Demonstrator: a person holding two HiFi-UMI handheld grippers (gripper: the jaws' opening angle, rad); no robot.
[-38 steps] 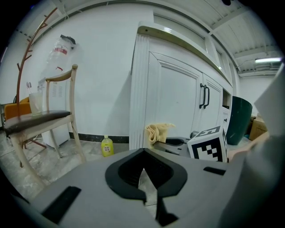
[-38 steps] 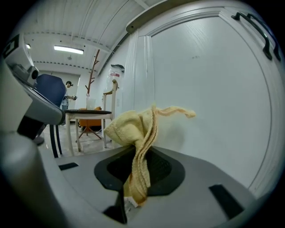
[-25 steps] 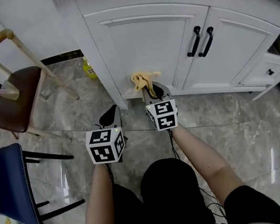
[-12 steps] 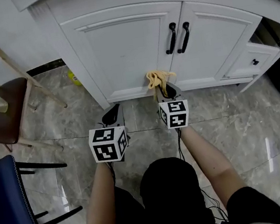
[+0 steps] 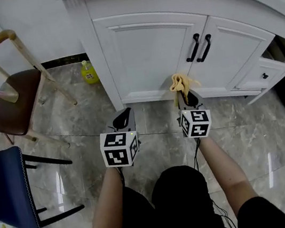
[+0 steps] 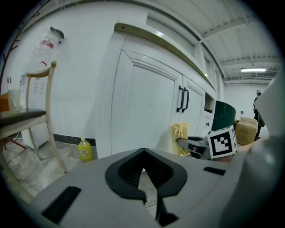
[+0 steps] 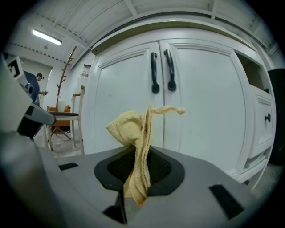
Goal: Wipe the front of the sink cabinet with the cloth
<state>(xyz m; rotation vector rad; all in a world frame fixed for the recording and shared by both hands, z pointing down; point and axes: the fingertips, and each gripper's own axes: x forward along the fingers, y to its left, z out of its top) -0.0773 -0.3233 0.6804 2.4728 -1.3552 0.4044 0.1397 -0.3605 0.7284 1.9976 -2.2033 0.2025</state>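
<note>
While right gripper (image 5: 185, 96) fingers pinch it, yellow cloth (image 7: 132, 129) lies lengthwise along them, bunched end toward sink cabinet (image 5: 153, 49); left gripper (image 5: 123, 118) fingers together, empty.

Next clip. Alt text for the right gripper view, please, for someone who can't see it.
The right claw is shut on a yellow cloth that sticks up crumpled between its jaws, in front of a white sink cabinet. Two black handles stand upright side by side on it; a wooden chair shows at far left.
</note>
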